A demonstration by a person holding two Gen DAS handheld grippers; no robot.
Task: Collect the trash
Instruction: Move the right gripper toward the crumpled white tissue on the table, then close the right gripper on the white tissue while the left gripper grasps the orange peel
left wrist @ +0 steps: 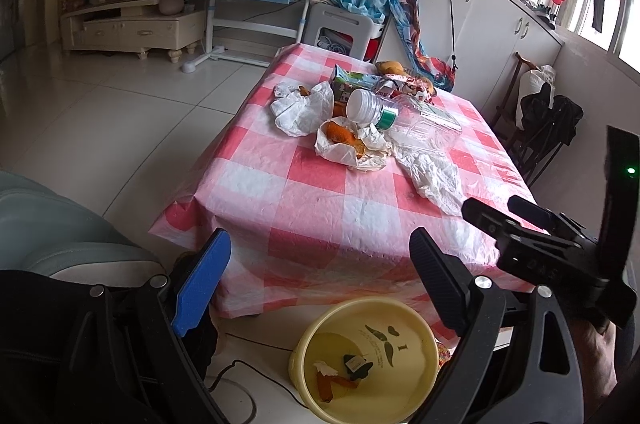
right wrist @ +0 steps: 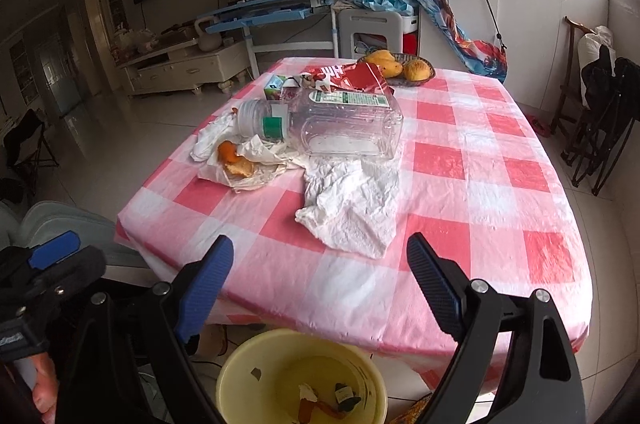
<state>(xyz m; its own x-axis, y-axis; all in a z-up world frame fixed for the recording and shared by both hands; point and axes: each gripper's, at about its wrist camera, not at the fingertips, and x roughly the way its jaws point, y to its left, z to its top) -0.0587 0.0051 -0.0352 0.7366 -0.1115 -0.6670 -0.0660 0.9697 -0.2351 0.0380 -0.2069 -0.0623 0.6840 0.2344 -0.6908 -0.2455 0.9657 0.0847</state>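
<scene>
Trash sits in two places: a few scraps already lie in the yellow bucket [right wrist: 300, 376] on the floor below me, and the rest is heaped mid-surface [right wrist: 460, 160]. Both my left jaws [left wrist: 320, 280] and right jaws [right wrist: 320, 284] stand wide open, holding nothing. Nearest my right is the crumpled white tissue [right wrist: 352, 212]; I judge it best pinched at a raised fold. Beyond lie the orange peel [right wrist: 234, 160] on paper, then the clear plastic bottle [right wrist: 344, 128], then torn cartons [right wrist: 352, 76].
</scene>
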